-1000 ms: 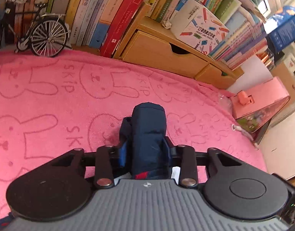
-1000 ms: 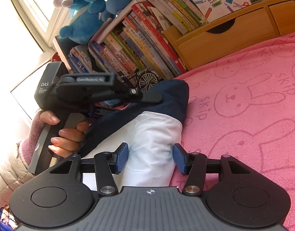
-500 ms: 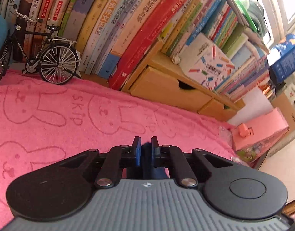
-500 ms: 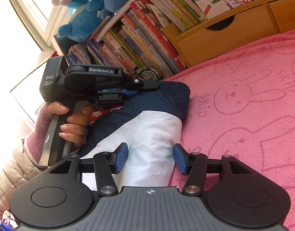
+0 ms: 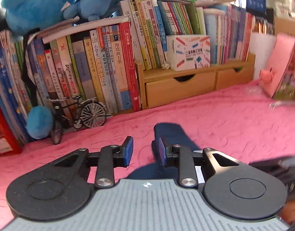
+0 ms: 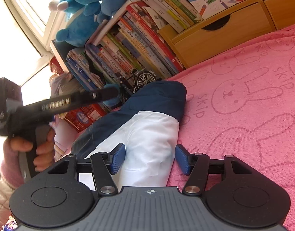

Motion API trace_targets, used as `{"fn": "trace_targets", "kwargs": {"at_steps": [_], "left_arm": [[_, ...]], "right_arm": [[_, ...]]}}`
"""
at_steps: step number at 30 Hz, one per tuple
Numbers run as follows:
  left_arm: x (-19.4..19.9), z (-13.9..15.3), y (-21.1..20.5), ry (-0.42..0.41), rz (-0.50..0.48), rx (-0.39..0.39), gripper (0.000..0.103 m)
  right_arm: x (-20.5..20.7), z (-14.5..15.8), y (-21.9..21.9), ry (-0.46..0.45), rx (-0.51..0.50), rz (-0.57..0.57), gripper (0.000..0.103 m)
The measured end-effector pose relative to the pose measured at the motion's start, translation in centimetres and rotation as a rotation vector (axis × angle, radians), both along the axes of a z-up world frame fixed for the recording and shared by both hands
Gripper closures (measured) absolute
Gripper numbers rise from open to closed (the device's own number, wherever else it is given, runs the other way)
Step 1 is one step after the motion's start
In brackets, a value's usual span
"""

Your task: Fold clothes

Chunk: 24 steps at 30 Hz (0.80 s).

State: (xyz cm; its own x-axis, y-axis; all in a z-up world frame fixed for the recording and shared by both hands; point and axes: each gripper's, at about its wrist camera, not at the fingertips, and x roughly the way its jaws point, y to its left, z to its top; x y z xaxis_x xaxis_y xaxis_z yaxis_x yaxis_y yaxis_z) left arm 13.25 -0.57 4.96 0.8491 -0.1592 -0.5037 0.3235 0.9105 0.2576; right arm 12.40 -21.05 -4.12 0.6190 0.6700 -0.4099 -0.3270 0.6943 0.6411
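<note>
Left wrist view first: the left gripper (image 5: 143, 151) fills the bottom of the frame, its jaws parting, a modest gap between the blue pads (image 5: 129, 150). Nothing is clamped there. The navy garment (image 5: 172, 134) lies just right of centre on the pink towel (image 5: 224, 127), its near end slipping behind the right-hand finger and under the gripper body, so I can't see how far it runs. The whole picture is smeared with motion. Along the top, a row of books (image 5: 101, 65) stands upright, a toy bicycle (image 5: 80, 113) in front at lower left, partly lost in shadow. Blue plush toys (image 5: 41, 5) sit on the books, cut off by the upper edge. A wooden drawer unit (image 5: 186, 88) sits at centre right. At the far right edge something dark and blurred pokes in; I can't make it out.

Right wrist view now: the right gripper (image 6: 150, 158) straddles the garment's white section (image 6: 147, 146), jaws widening, pads clear of the cloth on both sides. The navy part lies beyond, at frame centre. At left, a hand (image 6: 32, 150) grips the handle of the left gripper, blurred, its fingertips hidden in the clutter there. The sleeve (image 6: 1, 184) is cut off at lower left.
</note>
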Motion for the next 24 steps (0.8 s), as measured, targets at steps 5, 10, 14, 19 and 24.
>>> {"fn": "trace_targets", "kwargs": {"at_steps": [5, 10, 14, 19, 24], "left_arm": [[0.3, -5.5, 2.0, -0.141, 0.18, 0.553, 0.075], [-3.0, -0.7, 5.0, -0.136, 0.263, 0.324, 0.073], [-8.4, 0.7, 2.2, -0.183, 0.102, 0.272, 0.054], [-7.6, -3.9, 1.6, -0.082, 0.08, 0.326, 0.051], [-5.8, -2.8, 5.7, -0.019, 0.348, 0.216, 0.054]], "right_arm": [[0.0, 0.0, -0.2, 0.0, 0.007, -0.008, 0.043], [-0.1, 0.3, -0.5, -0.004, 0.009, -0.018, 0.041], [-0.8, 1.3, -0.9, -0.039, -0.015, -0.022, 0.041], [-5.5, 4.4, -2.6, -0.15, -0.08, -0.094, 0.037], [-12.8, 6.7, -5.6, -0.213, -0.144, -0.133, 0.031]]}}
